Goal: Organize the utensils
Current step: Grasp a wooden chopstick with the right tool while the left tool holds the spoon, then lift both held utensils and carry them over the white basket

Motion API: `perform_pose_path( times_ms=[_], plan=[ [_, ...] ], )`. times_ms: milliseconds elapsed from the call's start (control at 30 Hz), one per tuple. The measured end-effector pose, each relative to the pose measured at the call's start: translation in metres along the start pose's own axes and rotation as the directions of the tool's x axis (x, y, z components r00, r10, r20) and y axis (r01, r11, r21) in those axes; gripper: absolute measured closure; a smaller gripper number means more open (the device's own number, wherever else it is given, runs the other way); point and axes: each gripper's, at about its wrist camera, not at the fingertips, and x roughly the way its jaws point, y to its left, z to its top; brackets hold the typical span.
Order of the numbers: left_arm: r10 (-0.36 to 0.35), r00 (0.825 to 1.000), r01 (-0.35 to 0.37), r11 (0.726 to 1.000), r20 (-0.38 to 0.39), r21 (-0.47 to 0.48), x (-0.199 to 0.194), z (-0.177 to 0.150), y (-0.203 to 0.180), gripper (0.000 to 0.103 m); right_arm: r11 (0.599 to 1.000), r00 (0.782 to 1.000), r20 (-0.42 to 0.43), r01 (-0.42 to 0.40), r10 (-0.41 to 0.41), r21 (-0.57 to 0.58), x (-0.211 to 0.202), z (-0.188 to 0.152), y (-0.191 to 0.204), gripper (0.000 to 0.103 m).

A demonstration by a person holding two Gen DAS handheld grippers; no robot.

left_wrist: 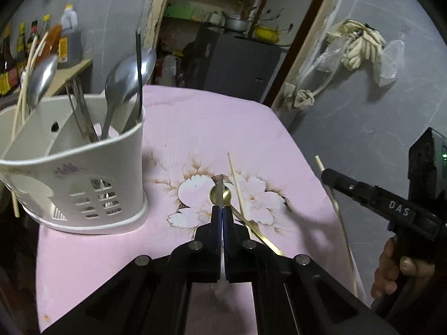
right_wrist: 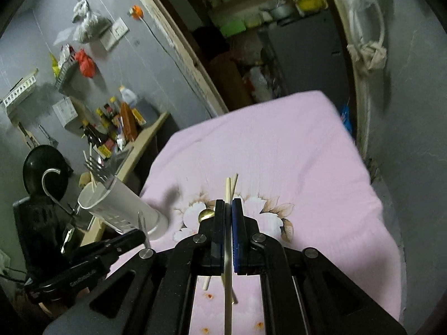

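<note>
My left gripper (left_wrist: 222,209) is shut on a thin silver utensil (left_wrist: 222,189) held above the pink cloth; its kind is unclear. Below it a gold spoon (left_wrist: 225,196) and a wooden chopstick (left_wrist: 237,192) lie on the flower print. A white utensil holder (left_wrist: 83,173) with spoons, forks and chopsticks stands at the left. My right gripper (right_wrist: 228,202) is shut on a pale chopstick (right_wrist: 228,189) running back under the camera. Another chopstick (right_wrist: 234,181) and the gold spoon (right_wrist: 205,215) lie on the cloth beneath. The left gripper (right_wrist: 141,233) shows at lower left, the holder (right_wrist: 125,206) behind it.
The pink flowered cloth (left_wrist: 195,128) covers a small table whose far and right edges drop off near a grey wall (left_wrist: 363,111). A shelf with sauce bottles (left_wrist: 67,42) stands behind the holder. A doorway (left_wrist: 218,42) opens onto a cluttered room. A hand (left_wrist: 391,268) grips the right tool.
</note>
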Motion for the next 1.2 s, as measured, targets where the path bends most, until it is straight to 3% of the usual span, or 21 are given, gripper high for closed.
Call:
perform_pose_path(
  times_ms=[167,367,633,1000,1200],
  plan=[
    [-0.025,0.999,0.026,0.999,-0.019,0.018,-0.003,-0.002,0.005,0.101,0.999,0.998,0.053,0.025,-0.027,0.036,-0.025,-0.001,0.0,0.099],
    [-0.033,0.999,0.032,0.999,0.028,0.041,-0.023,0.003,-0.002,0.102,0.998,0.984,0.175,-0.025,0.015,0.054,-0.051,0.004,0.013,0.099],
    [-0.05,0.992,0.044,0.998,0.117,0.054,-0.064,0.018,0.004,0.102,0.992,0.937,0.333,-0.122,0.105,0.031,-0.07,0.012,0.05,0.099],
    [-0.041,0.975,0.027,0.998,0.219,0.065,-0.118,0.04,0.03,0.102,0.976,0.89,0.402,-0.21,0.216,-0.061,-0.058,0.028,0.117,0.099],
    [-0.017,0.955,0.008,0.999,0.295,0.034,-0.158,0.057,0.054,0.102,0.952,0.849,0.432,-0.279,0.306,-0.127,-0.042,0.044,0.161,0.099]
  ],
)
